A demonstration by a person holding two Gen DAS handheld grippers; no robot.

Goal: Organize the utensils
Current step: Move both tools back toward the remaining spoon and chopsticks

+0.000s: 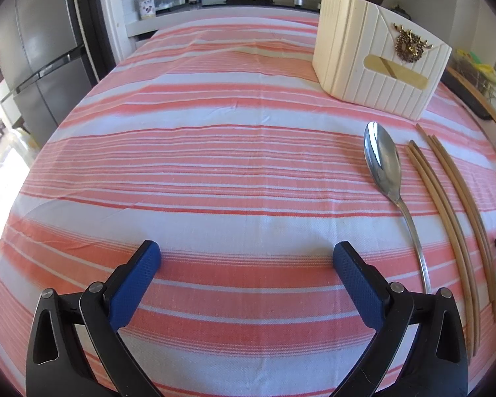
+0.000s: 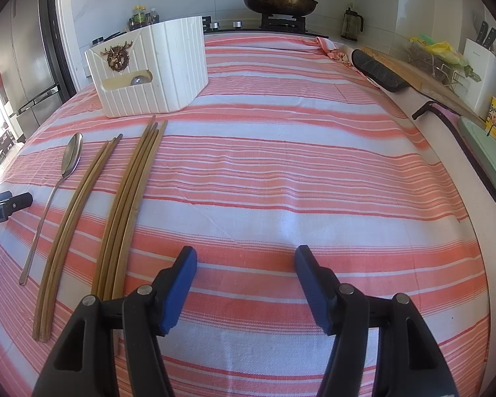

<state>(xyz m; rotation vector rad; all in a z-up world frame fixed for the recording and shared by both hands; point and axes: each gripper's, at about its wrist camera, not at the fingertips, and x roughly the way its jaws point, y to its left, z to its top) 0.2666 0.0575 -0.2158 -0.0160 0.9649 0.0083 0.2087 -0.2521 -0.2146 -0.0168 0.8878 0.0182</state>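
a: spoon (image 1: 382,162) lies flat on the striped cloth (image 1: 215,172), bowl toward 12 o'clock and thin handle running back toward 6, out at about 2 o'clock from the left gripper (image 1: 246,256).

b: and from the right wrist camera?

a: the same spoon (image 2: 72,158) sits at about 10 o'clock from the right gripper (image 2: 246,259). just to its right lies a pair of wooden chopsticks (image 2: 76,211), and right of that a thicker bundle of chopsticks (image 2: 129,205) whose near ends reach down beside the right gripper's left finger (image 2: 178,284). spoon, pair and bundle lie roughly parallel, each set apart from the next.

b: the holder?

a: a white ribbed utensil box (image 2: 155,66) stands upright at 12 o'clock from the utensils, near their far tips but not touching. it carries a gold stag ornament (image 2: 117,56) on its front, and a slot beneath it shows something rounded and shiny inside.

b: what are the tongs doing?

a: the left gripper's jaws stand wide apart over bare cloth, nothing between the blue pads (image 1: 137,284). the right gripper's jaws are also spread, a bit narrower, and hold nothing; only cloth shows between them.

b: further out?

a: a stove with a lidded pan (image 2: 279,1) at 12 o'clock past the table edge, a grey fridge (image 1: 39,59) at 10 o'clock in the left view, and a cutting board (image 2: 423,76) with a knife block (image 2: 481,69) at 2 o'clock in the right view.
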